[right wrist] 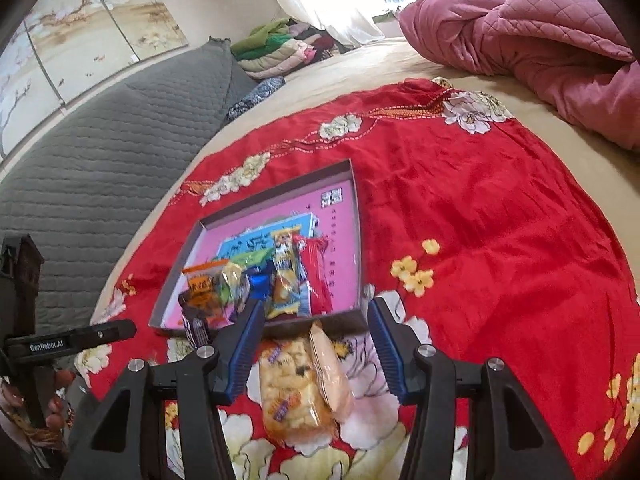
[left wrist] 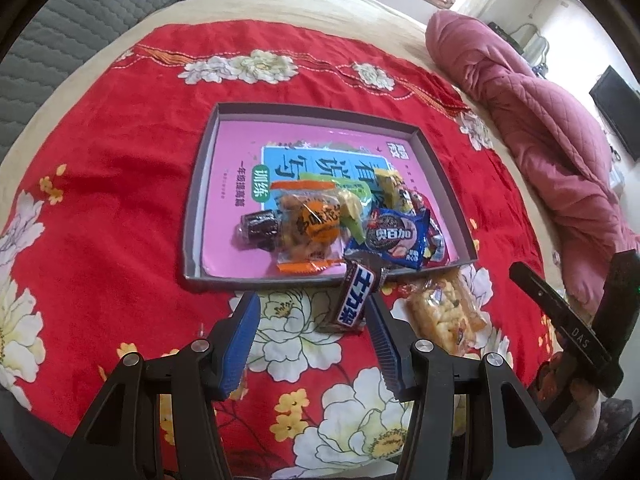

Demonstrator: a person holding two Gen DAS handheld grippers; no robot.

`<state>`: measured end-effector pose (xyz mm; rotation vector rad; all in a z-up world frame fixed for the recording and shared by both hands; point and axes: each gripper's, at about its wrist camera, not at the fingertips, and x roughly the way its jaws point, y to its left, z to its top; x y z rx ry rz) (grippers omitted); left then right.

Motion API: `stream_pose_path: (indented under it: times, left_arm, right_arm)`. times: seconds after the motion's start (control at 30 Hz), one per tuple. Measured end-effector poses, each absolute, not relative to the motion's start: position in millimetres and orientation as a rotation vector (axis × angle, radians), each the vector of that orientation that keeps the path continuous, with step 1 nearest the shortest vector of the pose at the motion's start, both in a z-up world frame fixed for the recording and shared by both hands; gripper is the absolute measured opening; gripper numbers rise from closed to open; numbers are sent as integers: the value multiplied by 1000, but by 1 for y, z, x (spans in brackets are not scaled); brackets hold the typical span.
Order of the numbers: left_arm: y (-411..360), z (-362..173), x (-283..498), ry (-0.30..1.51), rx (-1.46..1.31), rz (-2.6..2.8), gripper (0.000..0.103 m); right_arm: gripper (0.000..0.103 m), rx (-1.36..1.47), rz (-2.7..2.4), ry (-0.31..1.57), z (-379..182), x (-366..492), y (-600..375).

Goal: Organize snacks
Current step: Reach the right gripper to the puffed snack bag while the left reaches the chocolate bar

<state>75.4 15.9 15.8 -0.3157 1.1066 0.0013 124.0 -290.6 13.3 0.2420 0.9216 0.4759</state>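
Chocolate bar (left wrist: 354, 300) propped on tray (left wrist: 256, 280) rim, beside open left gripper (left wrist: 312, 312) jaws.

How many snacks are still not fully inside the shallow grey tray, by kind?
Brown wrapped chocolate bar, leaning on the grey tray's near rim: 1
Clear packet of yellow puffed-rice crackers, on the red floral cloth: 1
Pale peach translucent packet, beside it: 1
Total: 3

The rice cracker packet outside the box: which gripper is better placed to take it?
Right gripper: the rice cracker packet lies between its open fingers. The left gripper faces the chocolate bar.
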Motion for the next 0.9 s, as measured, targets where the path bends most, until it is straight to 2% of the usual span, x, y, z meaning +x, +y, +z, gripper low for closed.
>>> stream_pose_path:
  times: [0.2, 0.5, 0.9]
  left_arm:
    - [7, 9, 75, 1125, -307, -17, 57]
    - [-11, -8, 80, 1159, -290, -43, 57]
    - [-13, -27, 84, 1186, -307, -40, 57]
  right_arm:
    - [41, 199, 491, 954, 8, 118, -285]
    - [29, 66, 485, 1005, -4, 113, -267]
    - [26, 15, 470, 1097, -27, 118, -262]
